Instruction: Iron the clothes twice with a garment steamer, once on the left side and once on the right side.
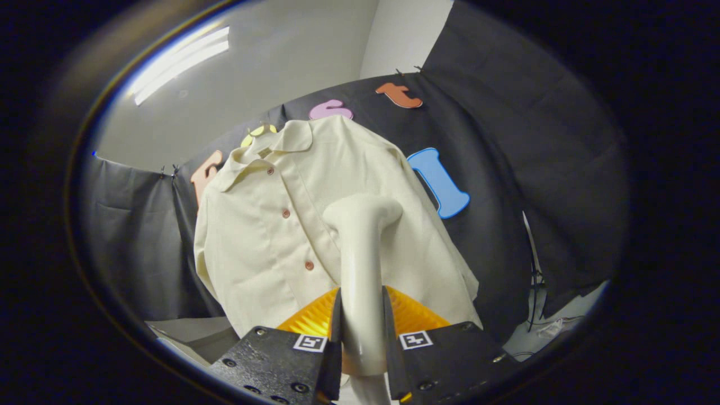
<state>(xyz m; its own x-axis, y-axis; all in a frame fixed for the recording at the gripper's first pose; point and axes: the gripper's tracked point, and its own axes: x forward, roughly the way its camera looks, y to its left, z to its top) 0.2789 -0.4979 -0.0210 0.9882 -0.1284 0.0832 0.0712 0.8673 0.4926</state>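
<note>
Tongs (360, 326) clamped on the cream handle of the garment steamer (360, 270), both fingers (336, 332) pressing its sides. Steamer head points up at the shirt (270, 225), right of the button row. Cream shirt hangs buttoned, collar up, against the booth's black cloth wall (506, 169).

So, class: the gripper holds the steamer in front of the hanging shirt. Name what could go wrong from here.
1. The gripper clamps the steamer on its smooth, rounded handle; the jaws may let it slip or twist during a stroke.
2. The shirt hangs loosely with creases; pushing the steamer head could bunch the fabric rather than smooth it.
3. The head sits near the button placket, so it may snag on a button.
</note>
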